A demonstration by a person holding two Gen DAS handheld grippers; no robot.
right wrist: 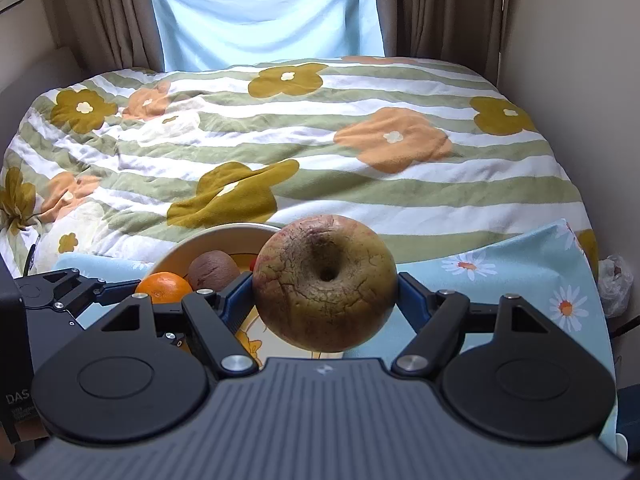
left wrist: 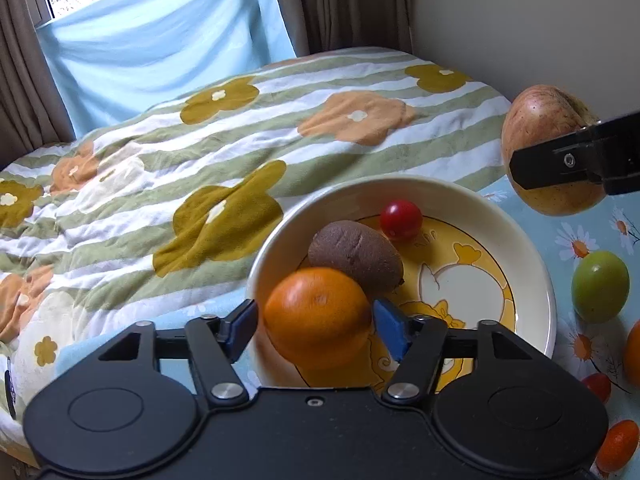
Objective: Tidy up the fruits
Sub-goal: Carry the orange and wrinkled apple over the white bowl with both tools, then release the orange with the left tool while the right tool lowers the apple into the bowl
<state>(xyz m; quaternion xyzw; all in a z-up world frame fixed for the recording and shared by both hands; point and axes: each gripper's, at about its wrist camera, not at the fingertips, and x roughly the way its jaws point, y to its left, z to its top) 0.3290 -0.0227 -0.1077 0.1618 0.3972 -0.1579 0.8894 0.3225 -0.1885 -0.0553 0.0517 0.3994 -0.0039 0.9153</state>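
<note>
A cream bowl (left wrist: pixel 520 240) with a yellow cartoon print holds a brown kiwi (left wrist: pixel 354 254) and a cherry tomato (left wrist: pixel 401 220). My left gripper (left wrist: pixel 316 326) is shut on an orange (left wrist: pixel 318 314), held over the bowl's near-left side. My right gripper (right wrist: pixel 325 292) is shut on a wrinkled yellow-red apple (right wrist: pixel 325 282), held in the air to the right of the bowl (right wrist: pixel 224 236). In the left wrist view the apple (left wrist: pixel 540 120) hangs above the bowl's right rim with a black finger (left wrist: pixel 560 162) across it.
On the blue daisy tablecloth (left wrist: pixel 576 236) right of the bowl lie a green fruit (left wrist: pixel 599 286), orange fruits (left wrist: pixel 618 446) and a cherry tomato (left wrist: pixel 598 386). A flowered striped quilt (right wrist: pixel 320 140) covers the bed behind. Curtains and a wall (left wrist: pixel 520 20) stand beyond.
</note>
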